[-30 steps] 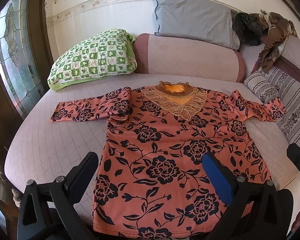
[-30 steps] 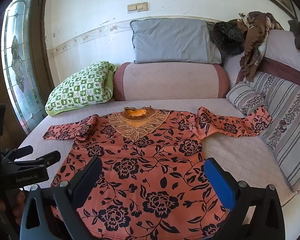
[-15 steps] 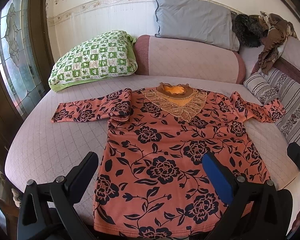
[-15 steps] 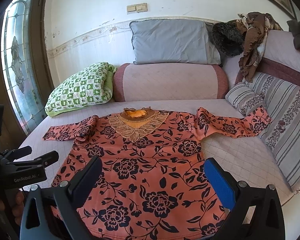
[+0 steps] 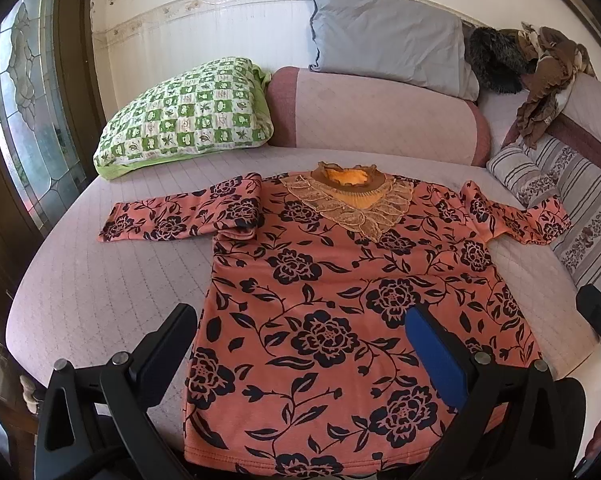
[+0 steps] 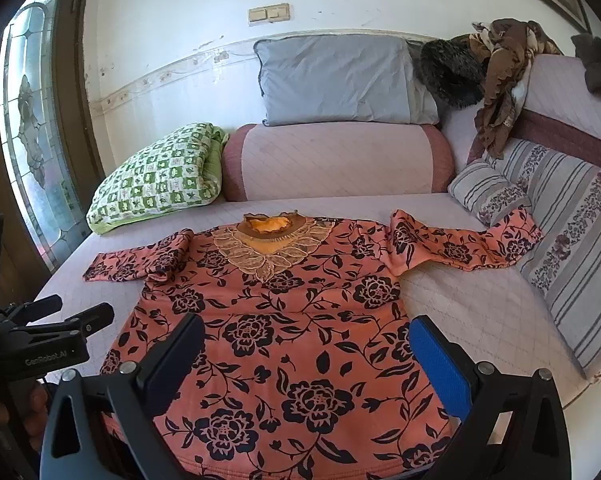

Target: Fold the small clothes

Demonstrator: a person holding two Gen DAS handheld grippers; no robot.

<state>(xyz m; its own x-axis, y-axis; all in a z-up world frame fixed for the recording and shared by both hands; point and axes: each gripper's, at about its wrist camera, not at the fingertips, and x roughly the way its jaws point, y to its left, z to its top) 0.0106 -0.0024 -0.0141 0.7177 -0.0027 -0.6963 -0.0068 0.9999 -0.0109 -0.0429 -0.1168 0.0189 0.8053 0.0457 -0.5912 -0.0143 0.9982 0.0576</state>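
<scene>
Coral-orange fabric printed with black roses makes up the small top, which lies face up and spread flat on the quilted pink bed, its hem at the near edge and its lace-trimmed collar toward the far bolster. Its left sleeve stretches out to the left with a bunched fold at the shoulder, and the right sleeve runs right until its cuff touches the striped cushion. Compared with the views a second ago, almost nothing has shifted: the garment keeps the same shape and both cameras have only drifted slightly, so no fold has begun and the task looks to be at its very start. The left gripper hovers over the near hem, jaws spread wide with nothing between them; the right gripper hangs likewise over the lower right of the top, jaws apart and empty. A sensible first move would probably be bringing a sleeve across the chest, and the bunched left shoulder may want smoothing first. Farther out, a green checked pillow sits far left, a grey pillow leans on the wall, and brown clothes are heaped far right.
</scene>
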